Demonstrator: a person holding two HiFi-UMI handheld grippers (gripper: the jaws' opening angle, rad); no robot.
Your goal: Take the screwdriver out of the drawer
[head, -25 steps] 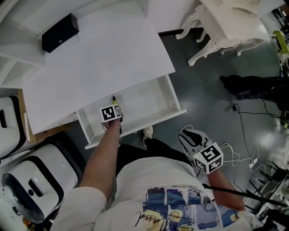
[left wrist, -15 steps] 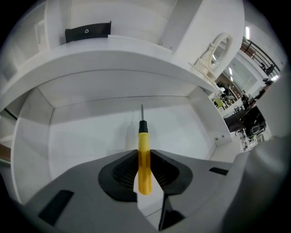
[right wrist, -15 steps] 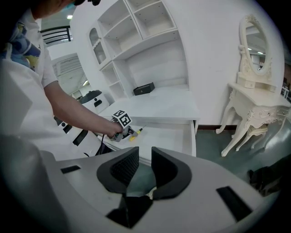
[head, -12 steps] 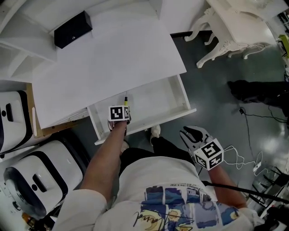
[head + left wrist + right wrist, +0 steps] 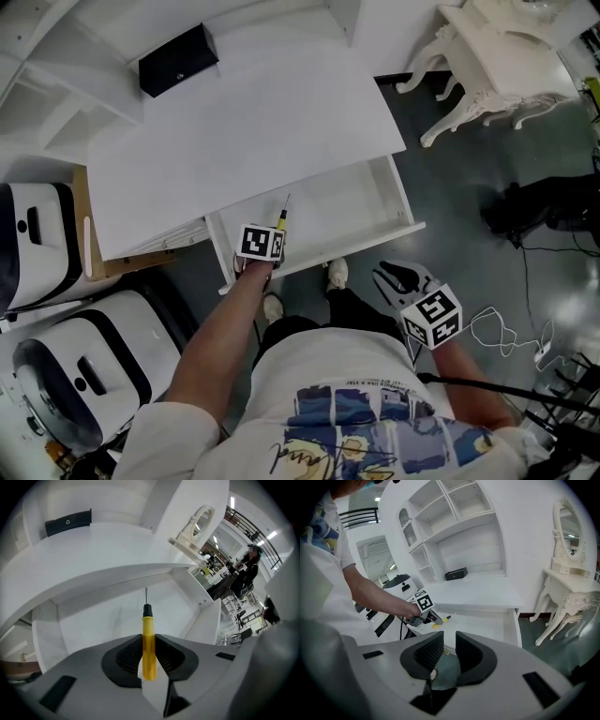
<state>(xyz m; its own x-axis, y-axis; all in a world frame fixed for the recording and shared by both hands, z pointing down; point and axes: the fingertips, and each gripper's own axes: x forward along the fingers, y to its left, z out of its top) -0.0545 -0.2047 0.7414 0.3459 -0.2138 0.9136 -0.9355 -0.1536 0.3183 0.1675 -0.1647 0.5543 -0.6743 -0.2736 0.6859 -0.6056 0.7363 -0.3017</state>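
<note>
yellow screwdriver (image 5: 148,627) clenched by left gripper (image 5: 149,641), tip pointing straight ahead; right gripper (image 5: 449,641) empty, jaws just narrowing.

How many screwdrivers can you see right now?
1: the yellow-handled screwdriver clamped in the left gripper, over the open drawer. The drawer's rear, under the desktop, is hidden.

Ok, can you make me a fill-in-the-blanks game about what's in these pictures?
1. The left gripper is shut on a screwdriver with a ____ handle.
2. The drawer under the white desk is not closed; it is ____.
3. A small ____ box sits at the back of the desk.

Missing words: yellow, open, black.
</note>
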